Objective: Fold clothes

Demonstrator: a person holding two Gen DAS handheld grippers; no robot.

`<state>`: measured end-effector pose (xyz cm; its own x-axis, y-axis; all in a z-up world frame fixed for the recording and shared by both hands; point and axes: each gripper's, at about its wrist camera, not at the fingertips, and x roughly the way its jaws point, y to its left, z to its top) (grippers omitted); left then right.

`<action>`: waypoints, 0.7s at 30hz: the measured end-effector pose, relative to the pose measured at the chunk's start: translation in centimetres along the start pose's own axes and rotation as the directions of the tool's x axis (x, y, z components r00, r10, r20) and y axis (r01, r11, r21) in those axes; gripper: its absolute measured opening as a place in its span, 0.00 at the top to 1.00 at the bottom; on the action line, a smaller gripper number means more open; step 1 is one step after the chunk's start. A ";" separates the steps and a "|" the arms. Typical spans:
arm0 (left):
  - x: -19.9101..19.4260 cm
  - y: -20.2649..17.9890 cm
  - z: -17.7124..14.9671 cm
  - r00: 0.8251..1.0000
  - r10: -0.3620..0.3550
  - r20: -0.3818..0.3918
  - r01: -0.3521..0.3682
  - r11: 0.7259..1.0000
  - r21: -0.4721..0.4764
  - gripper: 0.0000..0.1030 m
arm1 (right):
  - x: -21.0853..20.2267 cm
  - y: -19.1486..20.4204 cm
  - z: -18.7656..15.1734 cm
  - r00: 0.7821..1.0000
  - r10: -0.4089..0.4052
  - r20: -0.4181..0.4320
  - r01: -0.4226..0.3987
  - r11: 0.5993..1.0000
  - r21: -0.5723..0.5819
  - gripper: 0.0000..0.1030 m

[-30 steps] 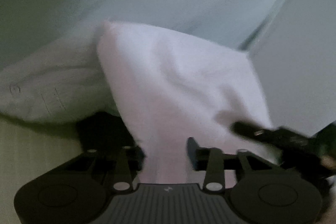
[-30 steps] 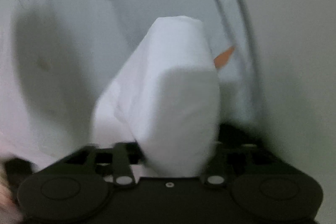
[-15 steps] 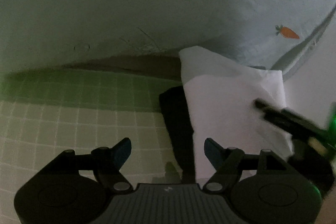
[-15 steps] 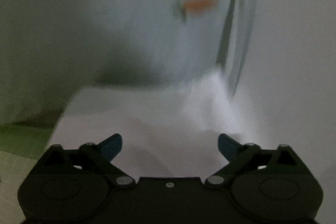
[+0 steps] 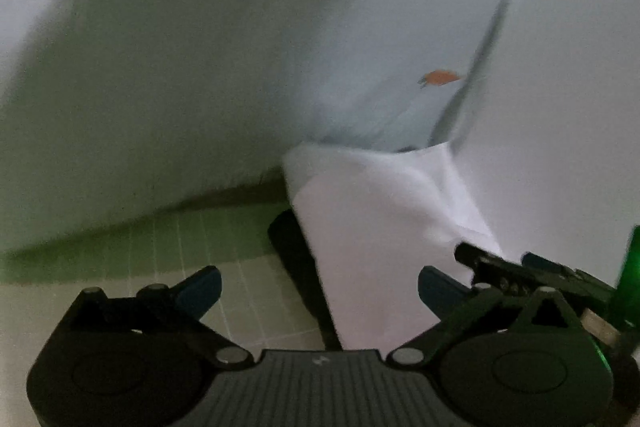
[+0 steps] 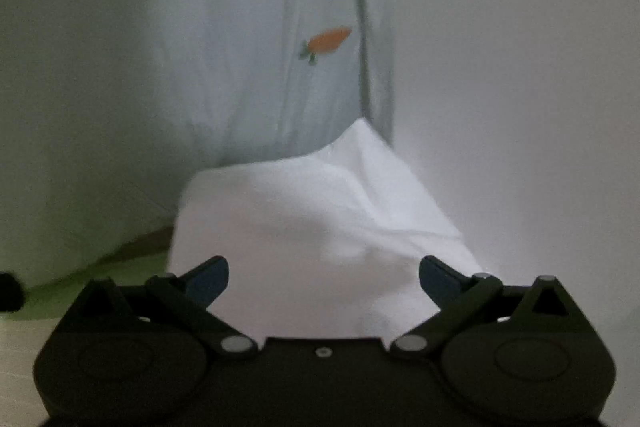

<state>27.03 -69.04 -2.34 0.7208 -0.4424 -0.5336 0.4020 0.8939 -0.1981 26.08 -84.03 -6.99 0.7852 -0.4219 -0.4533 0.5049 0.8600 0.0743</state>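
A white cloth [image 5: 380,227] lies folded on the green grid mat [image 5: 180,239], against a hanging pale blue fabric. My left gripper [image 5: 318,287] sits just before its near left corner. Its jaws are opening, and the blue pads [image 5: 200,287] touch nothing. The cloth's edge reaches between them on the right side. My right gripper [image 6: 324,279] is open, with the white cloth [image 6: 320,219] lying loose between its spread fingers, unpressed. In the left wrist view the right gripper [image 5: 520,275] shows at the cloth's right edge.
A large pale blue fabric [image 6: 240,47] with a small carrot print [image 6: 326,41] rises behind the cloth. A white wall [image 6: 520,107] stands to the right. A dark shape [image 5: 292,251] lies under the cloth's left edge; I cannot tell what it is.
Both grippers let go of the white cloth and spread their jaws wide. The cloth dropped from hanging in the grips to lying on the mat. Both views swung toward the carrot print.
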 end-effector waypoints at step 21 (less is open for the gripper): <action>-13.8 0.4 -8.0 0.993 -0.093 -0.065 0.104 0.978 0.180 0.00 | -19.1 6.1 -8.1 0.986 -0.121 -0.110 0.132 0.986 0.101 0.01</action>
<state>12.75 -62.00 -1.70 0.6416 -0.5182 -0.5654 0.5699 0.8155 -0.1008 11.25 -68.43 -5.05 0.6740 -0.4884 -0.5543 0.6377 0.7634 0.1027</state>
